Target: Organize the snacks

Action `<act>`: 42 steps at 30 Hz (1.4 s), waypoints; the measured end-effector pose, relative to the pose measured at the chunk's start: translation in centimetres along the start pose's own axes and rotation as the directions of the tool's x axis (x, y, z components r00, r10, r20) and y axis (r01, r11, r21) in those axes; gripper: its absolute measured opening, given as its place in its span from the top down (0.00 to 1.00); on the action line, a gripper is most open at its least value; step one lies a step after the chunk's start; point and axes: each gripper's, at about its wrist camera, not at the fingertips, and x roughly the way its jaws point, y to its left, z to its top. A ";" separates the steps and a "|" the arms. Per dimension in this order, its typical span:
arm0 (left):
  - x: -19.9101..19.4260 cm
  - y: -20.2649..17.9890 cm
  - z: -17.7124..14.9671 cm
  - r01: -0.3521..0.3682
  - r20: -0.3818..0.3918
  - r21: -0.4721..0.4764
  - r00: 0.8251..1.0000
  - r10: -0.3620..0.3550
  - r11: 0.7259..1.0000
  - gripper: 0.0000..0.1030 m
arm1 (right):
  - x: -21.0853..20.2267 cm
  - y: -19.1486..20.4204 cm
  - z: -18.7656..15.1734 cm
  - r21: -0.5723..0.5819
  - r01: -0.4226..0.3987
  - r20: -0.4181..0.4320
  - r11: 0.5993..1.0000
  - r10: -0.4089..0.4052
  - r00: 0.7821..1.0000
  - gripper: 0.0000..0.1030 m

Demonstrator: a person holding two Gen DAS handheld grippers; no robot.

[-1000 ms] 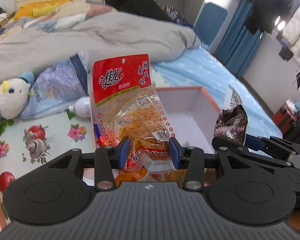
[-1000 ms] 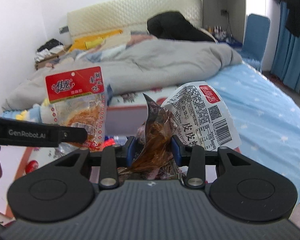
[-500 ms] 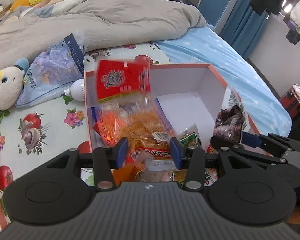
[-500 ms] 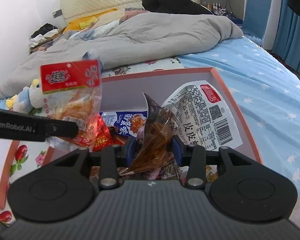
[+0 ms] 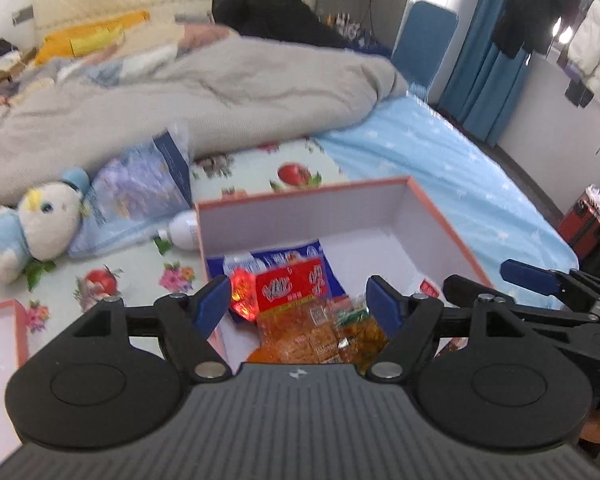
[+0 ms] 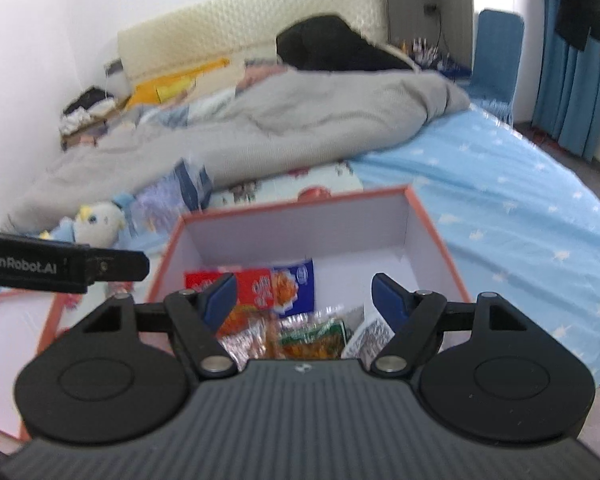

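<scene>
Wrist cams | L claw [image 5: 300, 300] just opened wide, empty | R claw [image 6: 304, 300] same | snacks [image 5: 300, 320] in box [image 5: 440, 216]

Glossy plastic snack packets [image 5: 300, 320] in a matt cardboard box [image 5: 444, 236]

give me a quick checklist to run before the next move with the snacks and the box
1. Left gripper empty, jaws just opened: ok.
2. Right gripper empty, jaws just opened: ok.
3. Red-topped snack packet lying inside the box: ok.
4. White barcode packet inside the box: ok, though partly hidden.
5. Room left in the box, far part bare: ok.
6. More snacks waiting outside the box: cannot tell.
</scene>
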 end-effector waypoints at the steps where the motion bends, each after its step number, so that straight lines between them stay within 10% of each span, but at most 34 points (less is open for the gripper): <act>1: -1.0 -0.1 0.2 0.003 0.018 0.001 1.000 -0.003 1.000 0.24 | -0.9 0.2 0.2 0.003 0.000 0.014 1.000 -0.001 1.000 0.27; 21: -17.2 -1.8 -4.3 0.032 0.238 0.106 0.970 -0.057 0.994 0.24 | -13.6 3.7 -1.3 0.025 0.012 0.203 1.000 -0.017 0.979 0.27; 42: -16.3 -0.6 -12.8 -0.011 0.196 0.096 0.981 -0.008 0.995 0.23 | -13.2 3.2 -8.8 0.046 0.048 0.152 0.998 -0.054 0.987 0.27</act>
